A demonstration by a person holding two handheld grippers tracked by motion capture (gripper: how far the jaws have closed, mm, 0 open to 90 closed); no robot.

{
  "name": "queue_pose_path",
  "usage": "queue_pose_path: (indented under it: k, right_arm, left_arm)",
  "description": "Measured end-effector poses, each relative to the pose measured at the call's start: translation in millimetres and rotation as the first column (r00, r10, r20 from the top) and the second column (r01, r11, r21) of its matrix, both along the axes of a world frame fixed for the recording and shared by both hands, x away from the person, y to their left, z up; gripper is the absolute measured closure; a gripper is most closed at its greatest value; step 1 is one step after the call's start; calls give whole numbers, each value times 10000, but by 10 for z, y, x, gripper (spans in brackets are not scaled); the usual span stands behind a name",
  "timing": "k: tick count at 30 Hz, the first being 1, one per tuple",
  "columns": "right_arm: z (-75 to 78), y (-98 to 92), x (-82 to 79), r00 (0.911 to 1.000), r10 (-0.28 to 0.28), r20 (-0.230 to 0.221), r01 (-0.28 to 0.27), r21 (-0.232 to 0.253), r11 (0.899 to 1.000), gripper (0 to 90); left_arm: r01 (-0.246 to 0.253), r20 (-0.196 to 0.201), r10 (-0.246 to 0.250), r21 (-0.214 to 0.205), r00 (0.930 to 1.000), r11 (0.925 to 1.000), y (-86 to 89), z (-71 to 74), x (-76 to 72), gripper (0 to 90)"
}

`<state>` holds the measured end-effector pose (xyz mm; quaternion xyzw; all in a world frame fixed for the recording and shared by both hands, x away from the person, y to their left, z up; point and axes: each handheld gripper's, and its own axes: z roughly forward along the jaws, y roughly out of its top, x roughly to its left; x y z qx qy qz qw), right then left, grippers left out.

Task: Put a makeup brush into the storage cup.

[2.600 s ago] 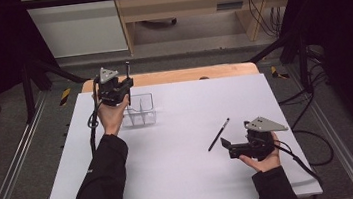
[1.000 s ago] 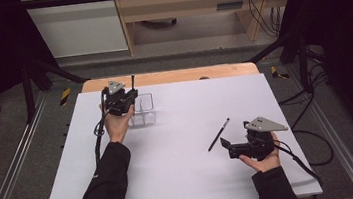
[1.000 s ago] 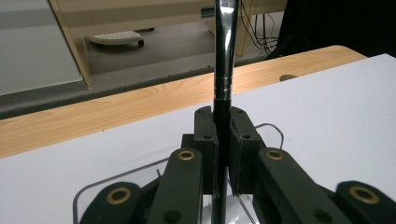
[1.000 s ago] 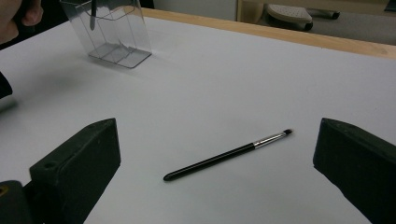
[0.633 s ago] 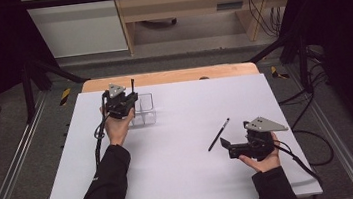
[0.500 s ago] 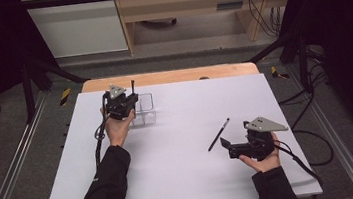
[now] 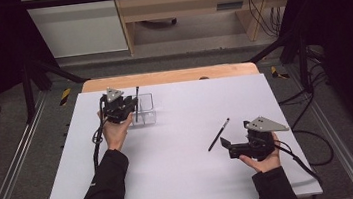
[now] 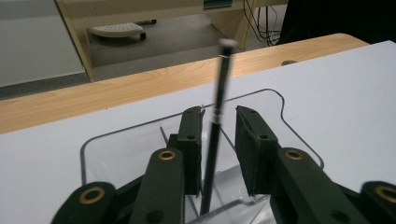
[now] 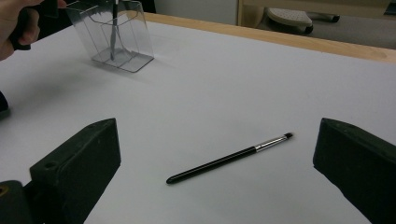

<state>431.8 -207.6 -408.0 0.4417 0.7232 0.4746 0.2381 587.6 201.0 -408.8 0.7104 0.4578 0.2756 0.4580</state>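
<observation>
Brush [image 8: 215, 135] stands in clear holder [image 8: 116, 154], left claw [image 8: 218, 149] just parted.

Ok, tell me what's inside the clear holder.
One thin black brush stands tilted in the clear holder, between the left gripper jaws, which have just been opening. Its lower tip is blurred.

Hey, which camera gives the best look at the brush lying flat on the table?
The right gripper view: the brush lies close between its wide-open jaws, with black handle, silver ferrule and dark tip all clear. The high view shows the same brush as a thin dark line just ahead of the right gripper.
</observation>
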Motion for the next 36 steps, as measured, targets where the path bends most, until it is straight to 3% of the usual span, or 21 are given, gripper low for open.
queue_pose_path:
  k: [9, 19, 28, 32, 36]
  right_arm:
    - [23, 19, -8, 10000, -17, 57, 16, 92, 10000, 14]
    - [29, 15, -9, 9999, -103, 22, 103, 93, 9999, 14]
    - [36, 7, -7, 9999, -145, 27, 144, 55, 9999, 13]
    - [44, -1, -10, 9998, -170, 47, 170, 59, 9998, 14]
    - [46, -2, -11, 9999, -162, 55, 162, 56, 9999, 13]
  left_arm:
    - [317, 160, -312, -290, 9994, 9991, 102, 134, -228, 557]
    - [979, 524, -981, 65, 9938, 9952, 122, 271, -532, 410]
    - [1325, 477, -1317, -134, 9901, 9911, 191, 263, -761, 317]
    - [1432, 396, -1437, 170, 9888, 9896, 210, 239, -839, 285]
    - [1548, 385, -1550, 96, 9872, 9879, 234, 224, -927, 256]
